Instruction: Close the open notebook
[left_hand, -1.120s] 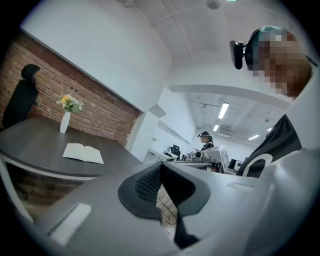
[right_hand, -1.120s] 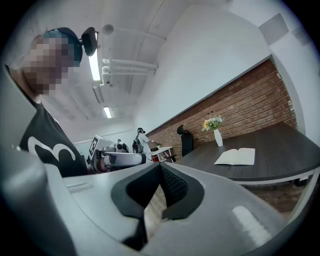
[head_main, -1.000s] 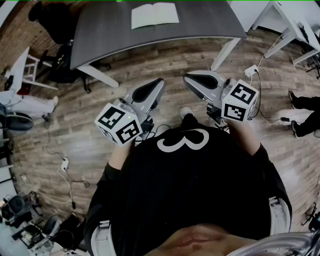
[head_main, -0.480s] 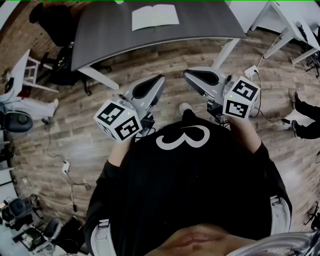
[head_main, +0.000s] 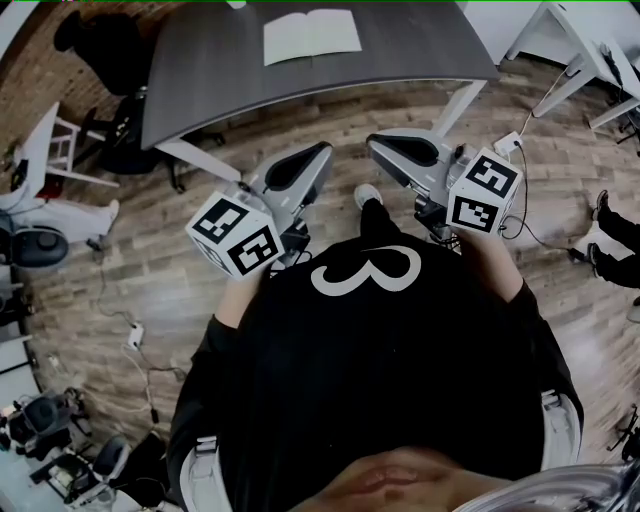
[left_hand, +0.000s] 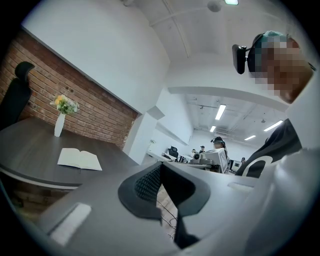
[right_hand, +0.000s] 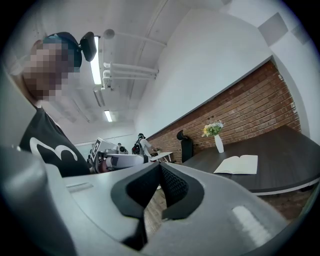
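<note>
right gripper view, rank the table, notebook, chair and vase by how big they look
1. table
2. notebook
3. chair, nearly level with the notebook; it stands farther back, so this is by looks only
4. vase, not counting its flowers

Notebook (head_main: 310, 32) on table (head_main: 200, 70), vase (left_hand: 59, 125) behind it, chair (head_main: 100, 50) left of table

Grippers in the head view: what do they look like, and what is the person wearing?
The left gripper and right gripper are light grey tapering shells with black textured fingers. Each carries a white cube with black square markers. The person wears a black shirt with a white 3.
</note>
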